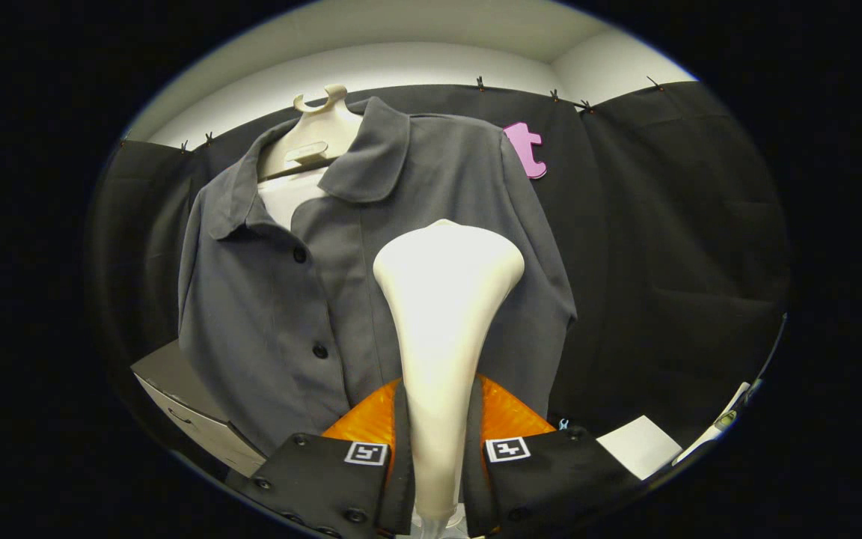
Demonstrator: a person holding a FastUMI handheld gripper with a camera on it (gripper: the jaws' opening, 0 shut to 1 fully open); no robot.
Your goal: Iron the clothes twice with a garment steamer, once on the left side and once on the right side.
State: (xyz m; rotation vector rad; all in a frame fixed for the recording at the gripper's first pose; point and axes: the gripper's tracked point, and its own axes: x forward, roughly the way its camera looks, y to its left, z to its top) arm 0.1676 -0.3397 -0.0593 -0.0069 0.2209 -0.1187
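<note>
You held the garment steamer (442, 329) upright by its neck, its broad head raised toward the grey shirt (371, 299) so steam could meet the cloth, which hung buttoned on a pale hanger (316, 135) against the booth wall; the gripper (437, 457) was clenched on the steamer's neck, both fingers pressed to its sides, head near the shirt's right half

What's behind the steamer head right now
The steamer, clamped between the gripper fingers, fronts the grey shirt on its hanger. The shirt's panel right of the buttons lies behind the head; the patch it covers is hidden.
</note>
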